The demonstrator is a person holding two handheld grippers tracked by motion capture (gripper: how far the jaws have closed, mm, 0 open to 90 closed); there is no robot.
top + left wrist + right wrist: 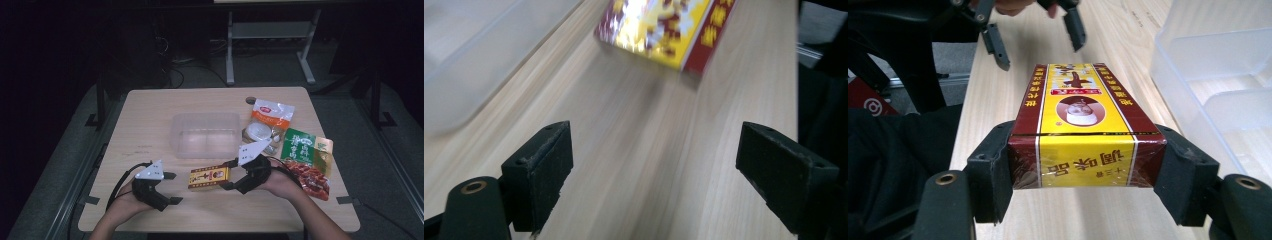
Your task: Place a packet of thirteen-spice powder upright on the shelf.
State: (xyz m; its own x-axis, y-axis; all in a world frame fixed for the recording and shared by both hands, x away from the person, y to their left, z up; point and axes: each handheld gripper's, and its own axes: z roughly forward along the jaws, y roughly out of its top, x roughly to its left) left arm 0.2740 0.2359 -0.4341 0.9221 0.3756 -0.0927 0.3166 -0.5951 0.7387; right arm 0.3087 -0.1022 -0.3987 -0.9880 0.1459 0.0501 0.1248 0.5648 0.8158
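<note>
A yellow and maroon box [209, 178] lies lengthwise near the table's front edge. My right gripper [227, 175] is shut on its right end; in the right gripper view both pads press the short sides of the box [1083, 120], my right gripper [1087, 172] holding it level. Whether the box rests on the wood I cannot tell. My left gripper [173, 188] stands open a short way left of the box, touching nothing. In the left gripper view its jaws are wide apart over bare wood around my left gripper [669, 165], with the blurred box [664, 30] ahead.
A clear plastic container [205, 135] with compartments sits behind the box at mid-table. To its right lie a white and orange bag [270, 117], a green packet [306, 147] and a red sausage packet [312, 177]. The wooden table [150, 110] has bare room at its left.
</note>
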